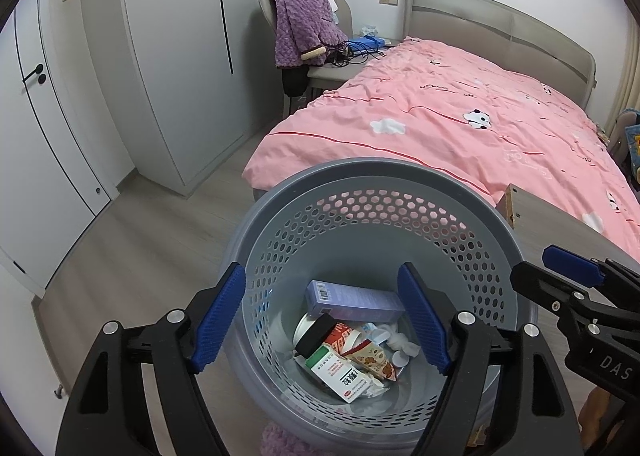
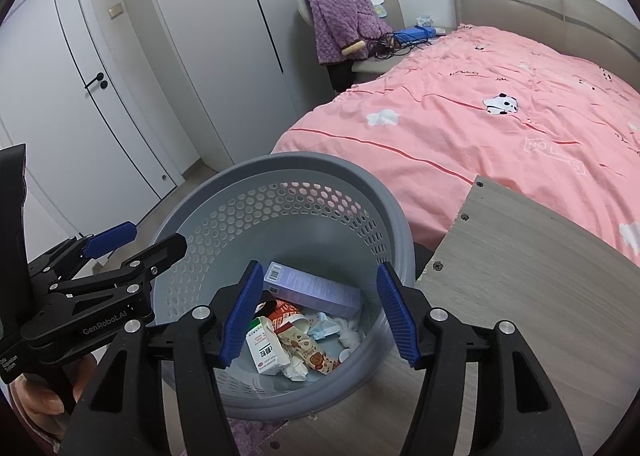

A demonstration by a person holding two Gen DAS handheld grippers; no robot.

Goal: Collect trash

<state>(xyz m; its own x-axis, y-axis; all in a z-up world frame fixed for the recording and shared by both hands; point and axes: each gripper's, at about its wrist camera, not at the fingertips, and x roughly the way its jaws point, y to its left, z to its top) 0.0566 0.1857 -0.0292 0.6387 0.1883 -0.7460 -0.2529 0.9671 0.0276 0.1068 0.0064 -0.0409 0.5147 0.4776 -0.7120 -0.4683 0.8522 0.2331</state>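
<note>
Both grippers hang empty over the trash basket.

Left gripper (image 1: pixel 322 318) stands released, nothing between its blue pads; right gripper (image 2: pixel 316 312) likewise gapes with no hold. Below them, inside the grey perforated basket (image 1: pixel 372 176), lie a lilac box (image 1: pixel 352 300), a white-green carton (image 1: pixel 340 374) and a snack wrapper (image 1: pixel 370 360). Rightward stretches the pink bed (image 1: pixel 460 116).

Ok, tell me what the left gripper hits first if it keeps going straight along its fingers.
Probably the trash in the grey basket: the left gripper, jaws open and empty, points into its mouth, about at the orange snack wrapper beside the white carton. Depth is unclear.
</note>
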